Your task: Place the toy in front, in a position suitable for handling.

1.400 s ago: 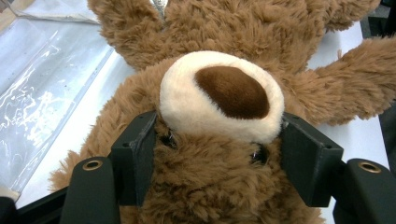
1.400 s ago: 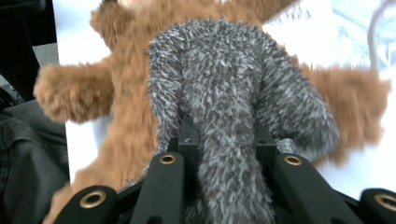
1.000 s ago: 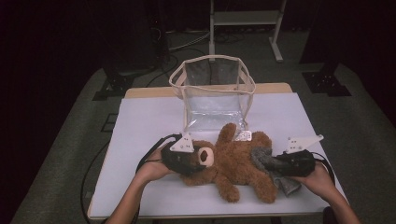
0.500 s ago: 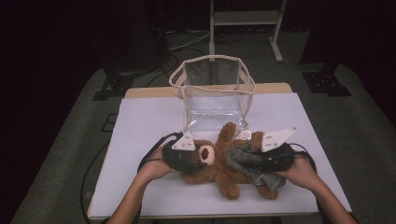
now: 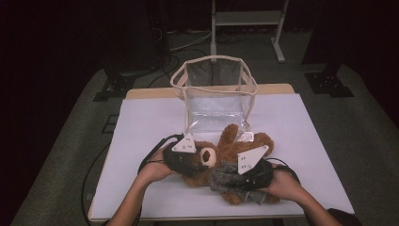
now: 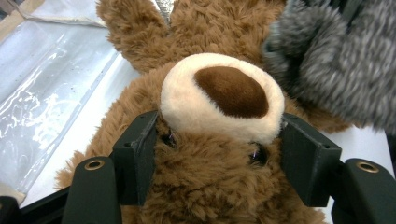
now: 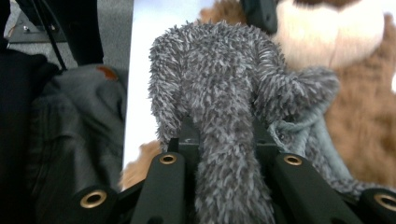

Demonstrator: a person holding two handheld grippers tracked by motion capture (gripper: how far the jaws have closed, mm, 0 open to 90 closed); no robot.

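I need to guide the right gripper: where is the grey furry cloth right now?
In the high view the grey furry cloth lies over the teddy bear's belly, right of the snout, near the table's front edge, pinched in the right gripper.

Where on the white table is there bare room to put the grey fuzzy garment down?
Free: the white table left of the clear plastic bag, and the right side past the brown plush teddy bear. Crowded: the front middle, around the bear.
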